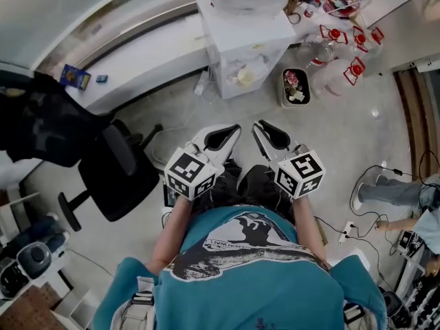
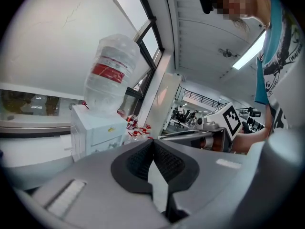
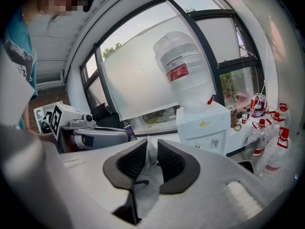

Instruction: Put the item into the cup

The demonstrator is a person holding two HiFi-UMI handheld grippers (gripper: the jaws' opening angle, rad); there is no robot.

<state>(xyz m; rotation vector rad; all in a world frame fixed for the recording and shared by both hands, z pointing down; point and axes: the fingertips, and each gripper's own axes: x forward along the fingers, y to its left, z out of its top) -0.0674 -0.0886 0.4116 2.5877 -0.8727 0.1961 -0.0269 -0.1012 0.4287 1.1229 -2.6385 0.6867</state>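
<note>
Both grippers are held close in front of the person's body, side by side above the floor, pointing at a water dispenser (image 1: 247, 47). My left gripper (image 1: 236, 128) (image 2: 152, 144) is shut, its pad tips touching with nothing between them. My right gripper (image 1: 257, 125) (image 3: 151, 152) has its pads a narrow gap apart, closed on a small thin white item (image 3: 150, 142) whose tip pokes above them. What kind of item it is stays unclear. No cup shows in any view.
The dispenser carries a large upturned water bottle (image 3: 183, 68). A white ledge (image 1: 137, 60) runs along the window. A black office chair (image 1: 113, 170) stands left, a small bin (image 1: 295, 88) and red-capped plastic bottles (image 1: 337, 53) right. Cables lie on the floor; another person's legs (image 1: 395, 192) show far right.
</note>
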